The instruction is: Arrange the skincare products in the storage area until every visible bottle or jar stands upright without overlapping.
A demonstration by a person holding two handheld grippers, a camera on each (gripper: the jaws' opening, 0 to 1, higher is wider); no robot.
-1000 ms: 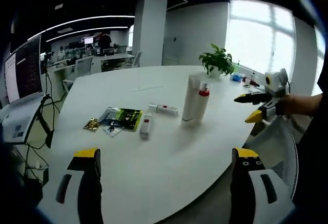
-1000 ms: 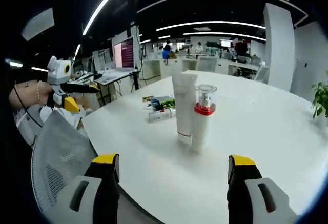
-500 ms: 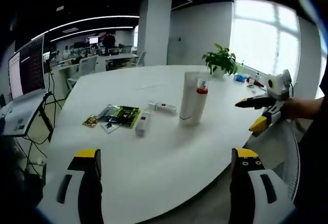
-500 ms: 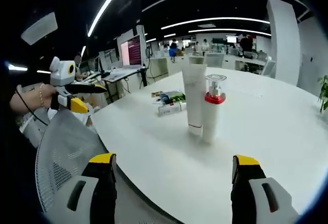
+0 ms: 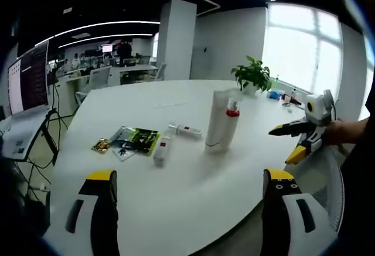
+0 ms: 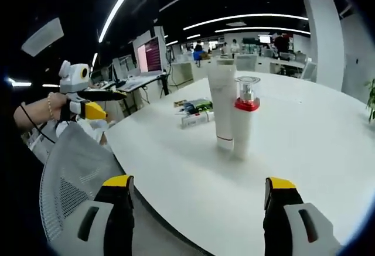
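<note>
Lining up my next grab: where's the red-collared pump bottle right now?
The pump bottle stands upright mid-table in the right gripper view, immediately right of the tall white tube, ahead of the open jaws.

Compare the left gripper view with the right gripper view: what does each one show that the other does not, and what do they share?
Left gripper view alone: a potted plant by the bright window, and a second small tube lying flat.

Right gripper view alone: a mesh chair back at the table edge and a lit monitor.

Both share the white table, the upright white tube beside the red-collared pump bottle, the flat green packets, a small tube lying flat, and the other hand's tool.
</note>
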